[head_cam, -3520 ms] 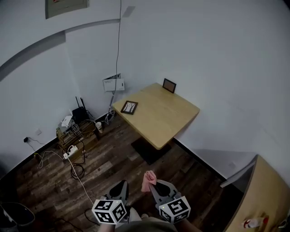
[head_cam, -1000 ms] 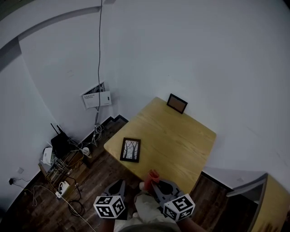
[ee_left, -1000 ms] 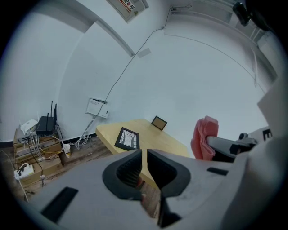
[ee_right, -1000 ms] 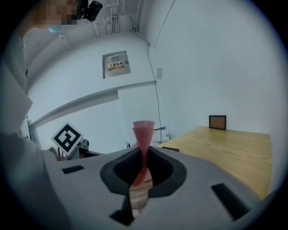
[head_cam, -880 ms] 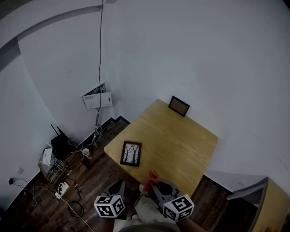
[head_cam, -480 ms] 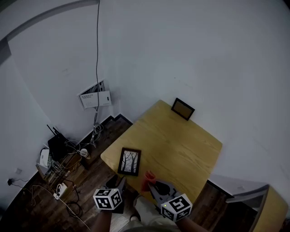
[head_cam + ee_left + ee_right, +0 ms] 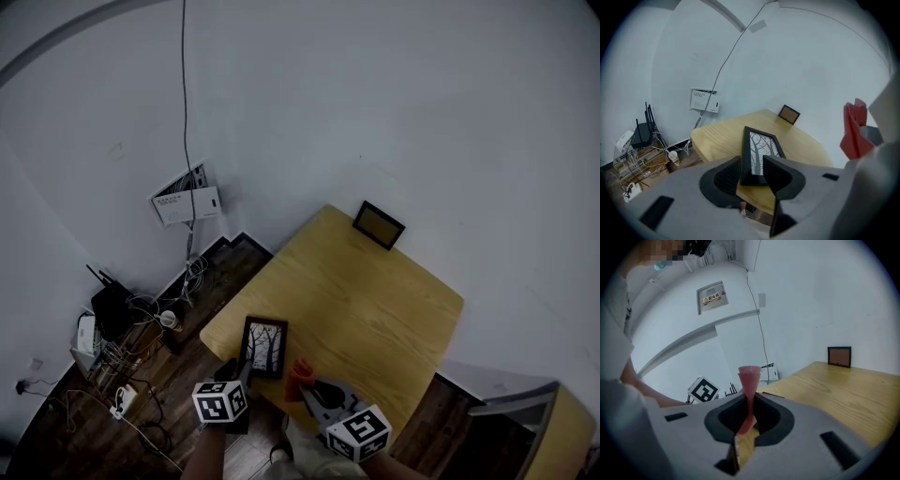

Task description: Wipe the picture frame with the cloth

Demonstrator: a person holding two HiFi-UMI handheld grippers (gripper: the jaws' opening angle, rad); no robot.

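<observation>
the table [image 7: 375,309] is pale wood, smooth, with fine grain lines. the floor [image 7: 66,441] is dark wood planks. the picture frame [image 7: 761,149] has a black matt edge. the cloth [image 7: 750,380] is pink with a rough, bumpy weave. the wall [image 7: 394,103] looks white and smooth.

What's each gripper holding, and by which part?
The right gripper pinches the pink cloth by its lower end. The left gripper holds nothing yet: its jaws are closing around the picture frame's near end.
</observation>
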